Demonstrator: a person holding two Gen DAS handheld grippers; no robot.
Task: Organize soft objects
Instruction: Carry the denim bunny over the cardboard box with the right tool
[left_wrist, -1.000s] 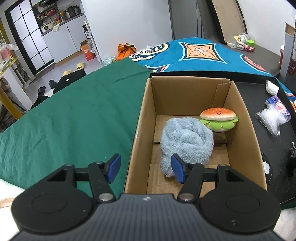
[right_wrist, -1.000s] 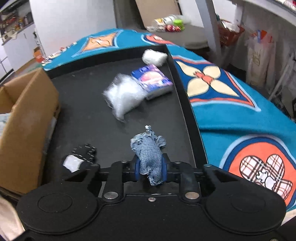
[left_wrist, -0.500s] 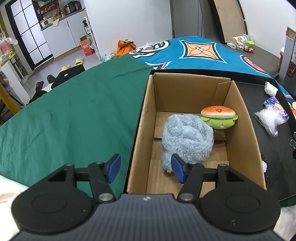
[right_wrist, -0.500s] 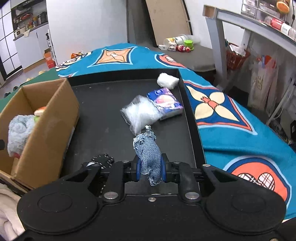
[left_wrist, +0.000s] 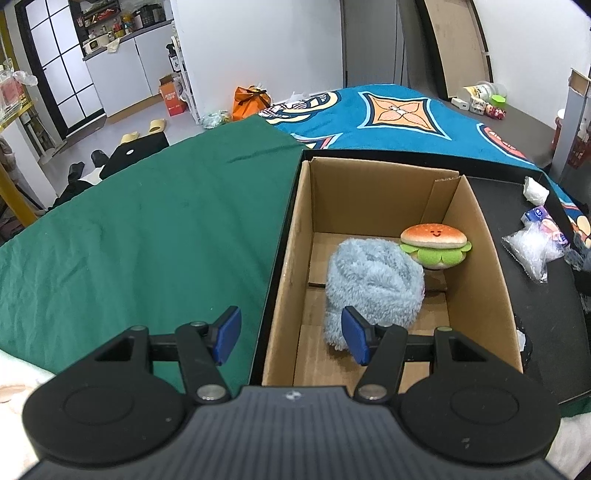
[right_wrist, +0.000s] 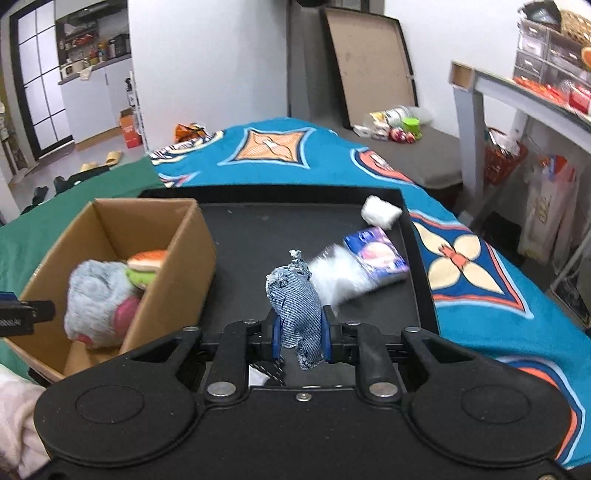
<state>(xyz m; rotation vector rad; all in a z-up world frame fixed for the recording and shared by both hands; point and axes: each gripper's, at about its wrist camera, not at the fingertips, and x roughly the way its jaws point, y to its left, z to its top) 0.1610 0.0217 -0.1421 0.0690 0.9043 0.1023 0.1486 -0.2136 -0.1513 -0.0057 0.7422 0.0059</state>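
Observation:
My right gripper (right_wrist: 300, 338) is shut on a small denim pouch (right_wrist: 295, 306) and holds it above the black tray (right_wrist: 258, 236). An open cardboard box (left_wrist: 299, 229) stands on the tray's left; it also shows in the right wrist view (right_wrist: 173, 280). Inside lie a fluffy grey-blue plush (left_wrist: 373, 280) and a burger plush (left_wrist: 432, 243). My left gripper (left_wrist: 290, 338) is open and empty, straddling the box's near left wall. On the tray lie a clear stuffing bag (right_wrist: 340, 277), a tissue pack (right_wrist: 376, 254) and a white wad (right_wrist: 380, 212).
A green cloth (left_wrist: 129, 236) covers the surface left of the box. A blue patterned blanket (right_wrist: 480, 273) lies right of and behind the tray. A small black-and-white item (right_wrist: 264, 371) sits on the tray under my right gripper. A table leg (right_wrist: 469, 125) stands at right.
My right gripper has lifted the denim pouch and swung left, so the box and its plush toys have come into its view. My left gripper has barely moved.

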